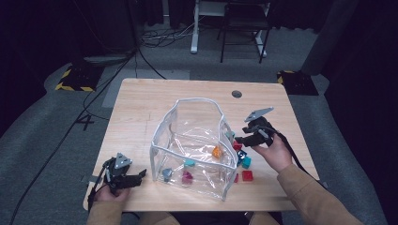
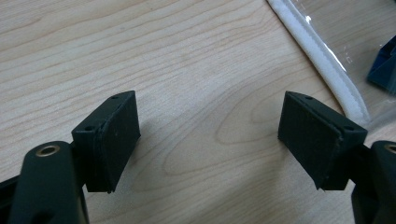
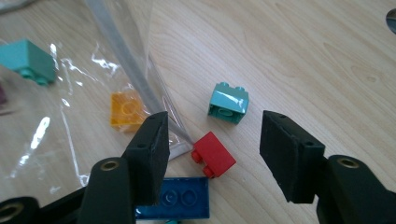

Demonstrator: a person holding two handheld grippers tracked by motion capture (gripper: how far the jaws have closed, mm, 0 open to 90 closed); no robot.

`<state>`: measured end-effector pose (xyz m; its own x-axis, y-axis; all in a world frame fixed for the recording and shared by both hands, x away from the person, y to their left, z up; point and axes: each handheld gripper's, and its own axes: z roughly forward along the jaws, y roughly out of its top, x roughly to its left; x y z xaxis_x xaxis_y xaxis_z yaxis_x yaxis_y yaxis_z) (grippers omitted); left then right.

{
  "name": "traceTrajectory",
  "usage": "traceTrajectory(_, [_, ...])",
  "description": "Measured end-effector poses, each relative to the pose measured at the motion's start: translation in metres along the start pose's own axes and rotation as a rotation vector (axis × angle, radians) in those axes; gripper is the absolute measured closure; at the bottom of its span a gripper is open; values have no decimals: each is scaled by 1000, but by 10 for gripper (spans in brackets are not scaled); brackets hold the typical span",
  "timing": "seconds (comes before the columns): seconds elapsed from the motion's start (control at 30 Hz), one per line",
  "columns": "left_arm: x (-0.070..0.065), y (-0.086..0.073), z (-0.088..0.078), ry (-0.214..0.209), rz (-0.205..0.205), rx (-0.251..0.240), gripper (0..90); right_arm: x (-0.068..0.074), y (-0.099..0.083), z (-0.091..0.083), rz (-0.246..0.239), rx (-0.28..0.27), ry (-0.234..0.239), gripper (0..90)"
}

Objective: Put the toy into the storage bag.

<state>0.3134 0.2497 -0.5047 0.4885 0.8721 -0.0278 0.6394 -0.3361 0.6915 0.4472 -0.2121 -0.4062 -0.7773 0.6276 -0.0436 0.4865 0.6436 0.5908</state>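
Note:
A clear plastic bag [image 1: 195,100] with white zip trim stands open mid-table. Inside it lie an orange brick [image 1: 217,152], a teal brick [image 1: 189,163], a grey one [image 1: 167,174] and a magenta one [image 1: 187,177]. My right gripper [image 1: 241,139] is open beside the bag's right wall. In the right gripper view [image 3: 212,126] its jaws hang over a small red brick [image 3: 213,154], with a teal brick [image 3: 228,103] beyond and a blue brick [image 3: 180,204] below; nothing is held. My left gripper [image 1: 142,175] rests open on the table left of the bag, empty [image 2: 210,116].
More loose bricks lie right of the bag, among them a red one [image 1: 247,176] and a teal one [image 1: 246,162]. The wooden table [image 1: 141,108] has a cable hole [image 1: 237,93] at the back. The bag's white trim [image 2: 322,60] runs close to my left jaws.

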Motion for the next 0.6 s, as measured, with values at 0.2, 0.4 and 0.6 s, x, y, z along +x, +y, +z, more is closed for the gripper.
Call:
traceTrajectory(0.2, [0, 0, 0, 0, 0, 0, 211, 0, -2, 20, -15, 70, -28, 453])
traceTrajectory(0.4, [0, 0, 0, 0, 0, 0, 211, -10, -9, 32, 44, 103, 28, 454])
traceTrajectory(0.6, [0, 0, 0, 0, 1, 1, 211, -12, -15, 41, 43, 126, 35, 462])
